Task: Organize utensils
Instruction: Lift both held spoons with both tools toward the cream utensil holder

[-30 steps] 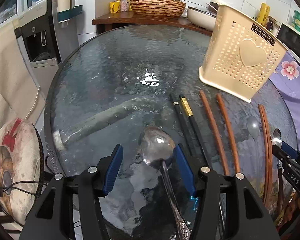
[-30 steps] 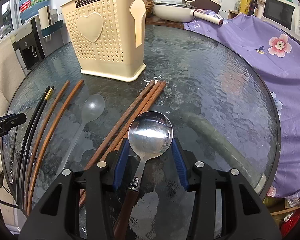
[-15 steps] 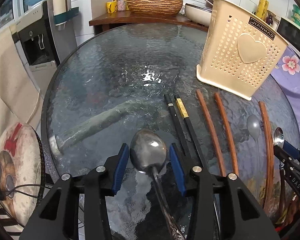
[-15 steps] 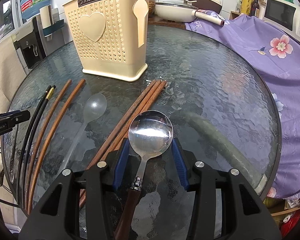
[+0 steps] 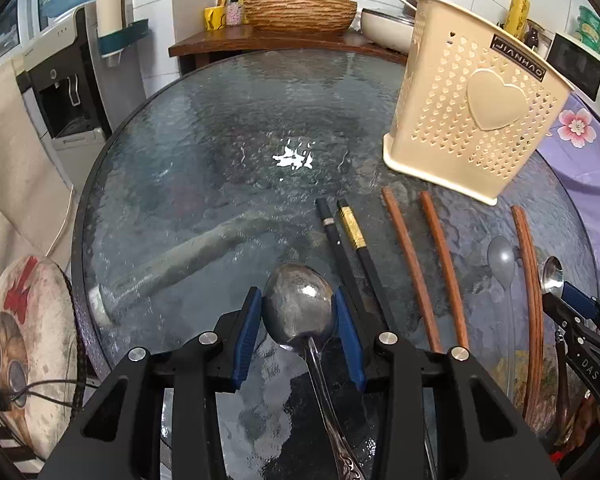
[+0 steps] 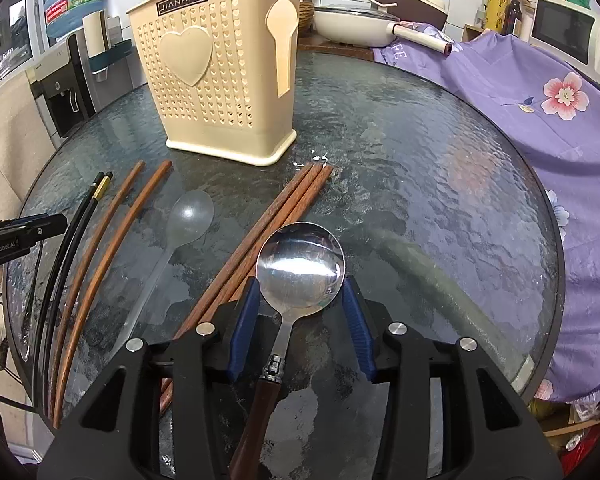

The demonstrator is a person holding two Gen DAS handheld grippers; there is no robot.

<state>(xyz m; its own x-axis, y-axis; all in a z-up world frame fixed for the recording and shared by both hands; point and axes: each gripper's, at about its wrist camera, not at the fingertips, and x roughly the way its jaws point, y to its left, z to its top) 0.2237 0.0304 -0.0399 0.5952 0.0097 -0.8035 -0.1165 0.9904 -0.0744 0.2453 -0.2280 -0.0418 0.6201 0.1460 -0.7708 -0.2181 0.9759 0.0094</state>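
My left gripper (image 5: 299, 322) was closing on the metal spoon (image 5: 300, 306) — its pads pressing the bowl's edges on the glass table (image 5: 220, 152). My right gripper (image 6: 298, 322) was closing around the wooden-handled spoon (image 6: 300, 268), pads just beside its bowl — contact I couldn't tell. The basket (image 6: 216, 80) stood beyond.

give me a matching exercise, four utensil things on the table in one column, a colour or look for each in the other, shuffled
Things
1. utensil holder
2. plastic spoon
3. chopsticks with a gold band
4. spoon between the right gripper's pads

Looks
A. black
B. shiny steel bowl, brown wooden handle
C. cream, heart-shaped holes
D. see-through, pale

Pairs: 1-C, 2-D, 3-A, 4-B
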